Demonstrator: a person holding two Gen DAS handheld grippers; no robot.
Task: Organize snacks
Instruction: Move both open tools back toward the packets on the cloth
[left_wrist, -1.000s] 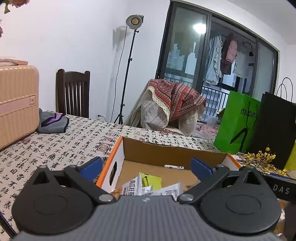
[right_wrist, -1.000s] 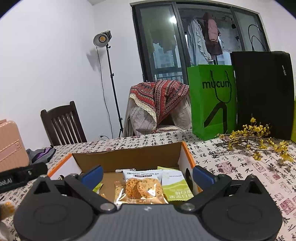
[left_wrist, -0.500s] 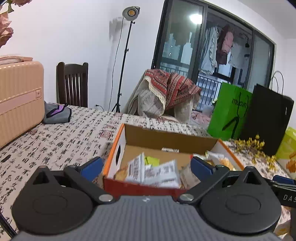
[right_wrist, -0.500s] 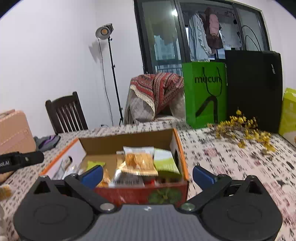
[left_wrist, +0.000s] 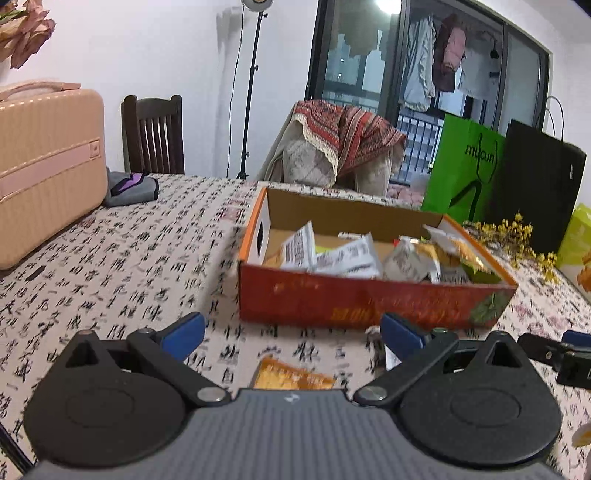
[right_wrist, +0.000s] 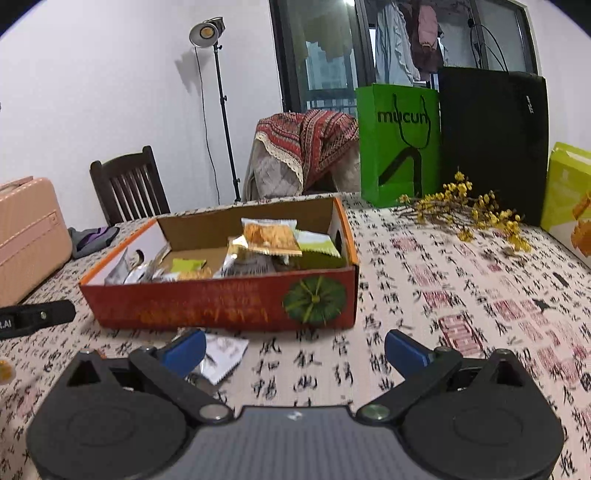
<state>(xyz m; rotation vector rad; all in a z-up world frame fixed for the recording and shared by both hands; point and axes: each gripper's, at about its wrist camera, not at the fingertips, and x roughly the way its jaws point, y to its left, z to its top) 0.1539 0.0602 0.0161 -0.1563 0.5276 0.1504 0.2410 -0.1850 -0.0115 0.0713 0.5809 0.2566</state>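
An open red-and-orange cardboard box (left_wrist: 369, 301) (right_wrist: 221, 306) stands on the table with several snack packets (left_wrist: 354, 254) (right_wrist: 269, 236) piled inside. My left gripper (left_wrist: 291, 336) is open, a short way in front of the box, with an orange snack packet (left_wrist: 291, 376) lying on the cloth just below it. My right gripper (right_wrist: 293, 349) is also open and empty, facing the box's front right corner. A white-silver packet (right_wrist: 221, 354) lies on the cloth by its left finger. The right gripper's tip (left_wrist: 554, 354) shows at the left view's right edge.
The table wears a calligraphy-print cloth (right_wrist: 443, 295). A pink suitcase (left_wrist: 44, 166) stands at the left, with a grey pouch (left_wrist: 131, 188) near it. Green (right_wrist: 399, 144) and black (right_wrist: 491, 140) paper bags, yellow flower sprigs (right_wrist: 469, 210) and a yellow-green snack bag (right_wrist: 569, 199) crowd the right.
Both grippers have pulled back and up from over the box, so its red front wall and the loose packets in front of it now show. Both stay open.
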